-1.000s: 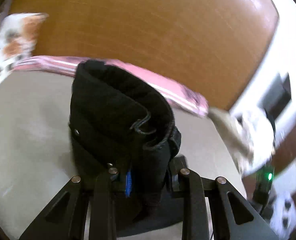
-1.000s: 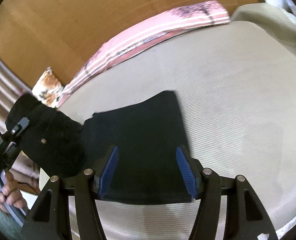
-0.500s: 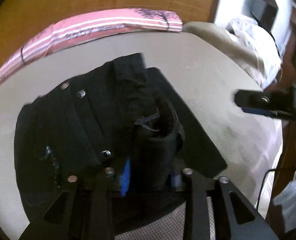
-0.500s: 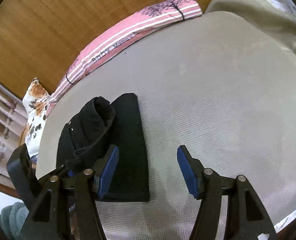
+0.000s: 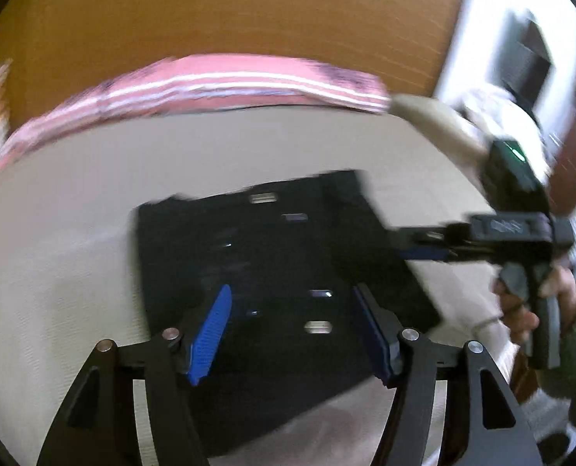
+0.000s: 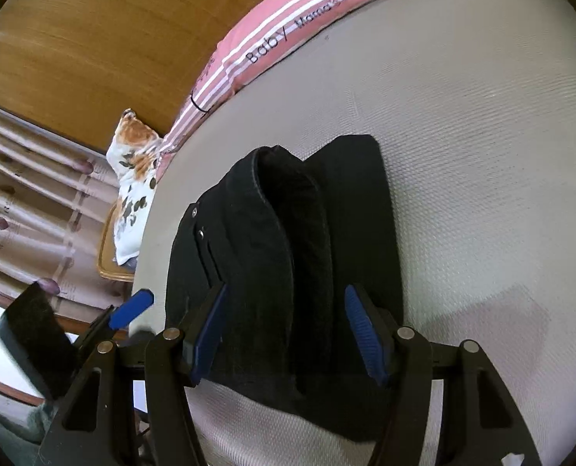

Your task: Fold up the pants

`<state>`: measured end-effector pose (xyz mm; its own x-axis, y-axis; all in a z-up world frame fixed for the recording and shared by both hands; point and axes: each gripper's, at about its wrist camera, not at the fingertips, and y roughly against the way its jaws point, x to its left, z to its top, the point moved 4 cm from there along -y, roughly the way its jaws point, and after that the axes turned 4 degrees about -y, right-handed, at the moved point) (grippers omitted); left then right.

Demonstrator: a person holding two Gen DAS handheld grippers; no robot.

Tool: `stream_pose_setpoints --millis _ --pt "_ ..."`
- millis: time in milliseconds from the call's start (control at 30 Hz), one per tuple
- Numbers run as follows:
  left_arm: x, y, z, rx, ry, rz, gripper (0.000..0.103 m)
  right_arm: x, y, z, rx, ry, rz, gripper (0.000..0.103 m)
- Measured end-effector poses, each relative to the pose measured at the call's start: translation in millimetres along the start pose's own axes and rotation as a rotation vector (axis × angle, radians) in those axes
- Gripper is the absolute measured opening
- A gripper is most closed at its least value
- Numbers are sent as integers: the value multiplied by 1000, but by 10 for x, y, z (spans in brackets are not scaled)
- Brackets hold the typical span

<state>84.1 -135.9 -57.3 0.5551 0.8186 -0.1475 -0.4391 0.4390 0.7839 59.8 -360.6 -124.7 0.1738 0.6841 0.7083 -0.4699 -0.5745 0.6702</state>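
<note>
On the bed [image 6: 482,124], the folded black pants [image 6: 288,272] lay released, so both the left gripper [image 5: 293,328] and right gripper [image 6: 288,330] hovered with jaws spread, holding nothing.

The left wrist camera sits behind the left gripper [image 5: 293,330] and looks forward and down, from close above, on the black pants [image 5: 272,272]. It faces the wooden headboard [image 5: 229,11]. At its right edge the right gripper [image 5: 420,246] appears. The right wrist camera sits behind the right gripper [image 6: 288,334], also close above the pants [image 6: 288,252], and faces more to the pink pillow [image 6: 288,35]. Both views share the pants, the grey mattress [image 6: 482,136] and the pillow.
</note>
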Motion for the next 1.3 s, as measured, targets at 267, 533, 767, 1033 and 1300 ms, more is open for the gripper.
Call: stream_pose_setpoints --millis 267,533,767,1033,1300 --pt "392 -407 -296 94 68 61 65 -134 -211 184 -7 0 7 58" --pt "322 -581 -400 107 24 63 74 -16 -525 158 67 35 134 34" --pt "339 -626 -375 104 18 55 78 43 -573 176 57 -11 134 20" --pt "402 -253 -57 -21 69 18 78 402 -68 221 -63 -21 156 10" --pt "41 -480 -28 22 -67 -25 78 -323 -39 195 -113 -164 -10 10"
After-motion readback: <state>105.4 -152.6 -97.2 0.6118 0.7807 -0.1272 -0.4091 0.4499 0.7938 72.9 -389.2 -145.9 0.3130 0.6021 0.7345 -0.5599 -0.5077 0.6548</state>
